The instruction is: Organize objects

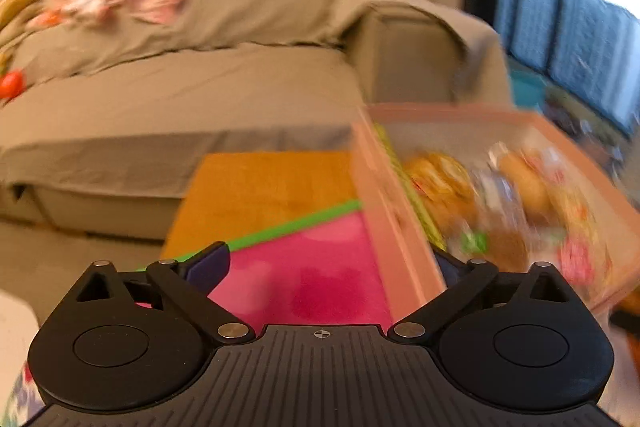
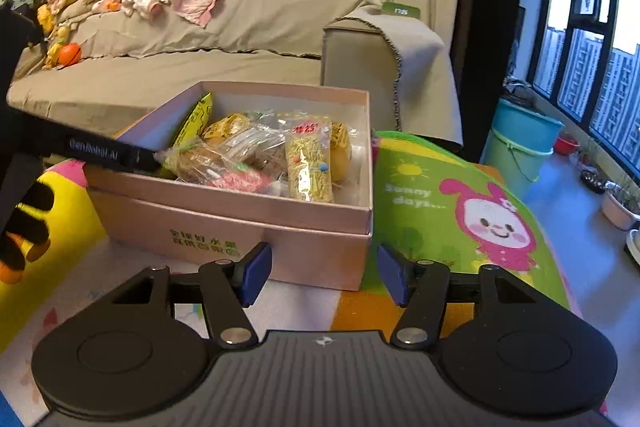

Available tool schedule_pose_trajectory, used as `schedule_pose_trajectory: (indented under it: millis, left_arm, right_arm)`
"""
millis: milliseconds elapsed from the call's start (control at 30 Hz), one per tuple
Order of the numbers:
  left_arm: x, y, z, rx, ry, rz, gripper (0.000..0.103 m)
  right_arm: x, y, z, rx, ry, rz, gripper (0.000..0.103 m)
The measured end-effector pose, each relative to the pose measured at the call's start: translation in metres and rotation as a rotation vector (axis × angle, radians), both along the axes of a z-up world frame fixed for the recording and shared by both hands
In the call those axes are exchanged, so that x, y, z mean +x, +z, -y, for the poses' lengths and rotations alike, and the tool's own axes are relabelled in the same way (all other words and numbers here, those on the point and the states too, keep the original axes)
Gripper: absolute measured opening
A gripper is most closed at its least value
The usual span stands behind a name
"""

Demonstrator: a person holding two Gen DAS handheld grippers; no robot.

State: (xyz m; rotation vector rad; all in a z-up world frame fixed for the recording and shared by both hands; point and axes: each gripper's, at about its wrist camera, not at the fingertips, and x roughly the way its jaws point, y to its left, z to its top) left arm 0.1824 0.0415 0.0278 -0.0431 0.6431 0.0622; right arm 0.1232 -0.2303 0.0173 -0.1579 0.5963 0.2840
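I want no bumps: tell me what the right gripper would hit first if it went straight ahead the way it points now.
Probably the near side of the pink box, close to its right corner. The right gripper stands open and empty, aimed at that wall, with only a strip of play mat between. Depth is uncertain.

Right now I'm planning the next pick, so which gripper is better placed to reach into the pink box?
Probably left: in the right wrist view, the left gripper already reaches over the pink box rim beside the snack packets. The right gripper sits outside its front wall.
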Motion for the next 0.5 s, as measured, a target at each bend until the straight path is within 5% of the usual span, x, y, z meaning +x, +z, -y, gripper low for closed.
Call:
schedule_pose_trajectory:
  millis: [233, 500]
  left_arm:
    - [-0.110, 0.049, 0.004, -0.040, 0.074, 0.278, 0.101]
    - [-0.196, -0.010, 0.042, -0.106, -0.064, 0.150, 0.101]
  right_arm:
    - [-0.054, 0.011, 0.016, 0.077, -0.051, -0.027, 0.103]
    - [-0.121, -0.012, 0.019, 0.133, -0.082, -0.068, 0.103]
